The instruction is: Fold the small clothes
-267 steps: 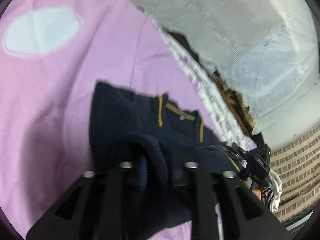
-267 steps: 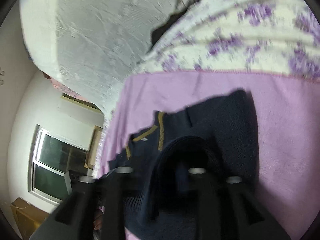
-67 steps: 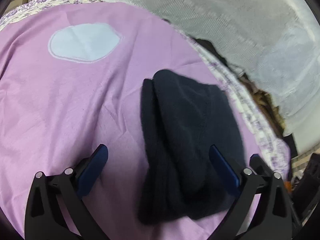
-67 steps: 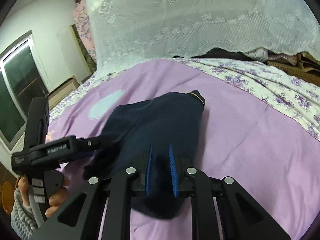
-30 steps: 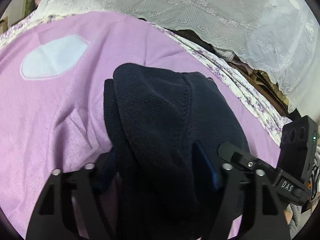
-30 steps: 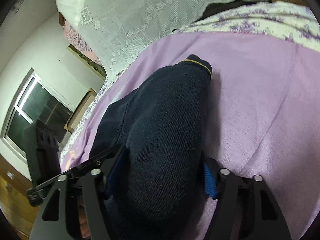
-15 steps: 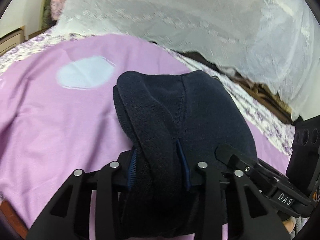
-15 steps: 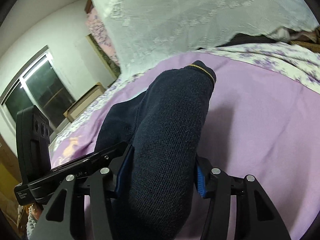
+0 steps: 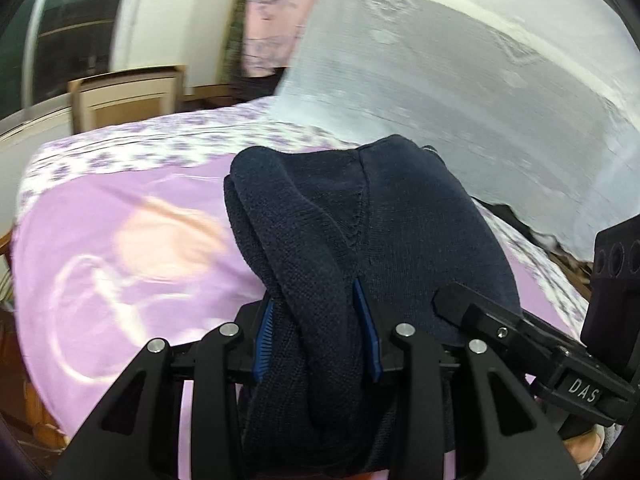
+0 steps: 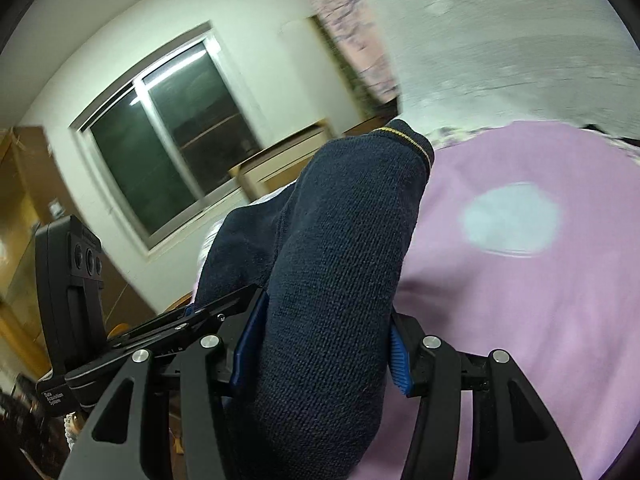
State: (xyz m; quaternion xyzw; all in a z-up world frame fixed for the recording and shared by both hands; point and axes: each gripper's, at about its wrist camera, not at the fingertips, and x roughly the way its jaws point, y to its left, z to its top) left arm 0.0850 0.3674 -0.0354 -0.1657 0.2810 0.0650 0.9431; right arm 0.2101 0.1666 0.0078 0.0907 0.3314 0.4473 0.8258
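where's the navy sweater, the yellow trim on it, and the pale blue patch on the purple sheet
navy sweater (image 9: 400,232), left wrist view, knit top fold.
yellow trim (image 10: 412,138), right wrist view, cuff edge.
pale blue patch (image 10: 510,220), right wrist view, its centre.

Your left gripper (image 9: 316,336) and right gripper (image 10: 320,344) are matte black frames with triangular cut-outs, round silver screws on the arms and ribbed blue pads (image 9: 263,338) lining the fingers. Each handle carries a black block with three round holes. One white label reads "DAS", the other "Data Acquisition System".
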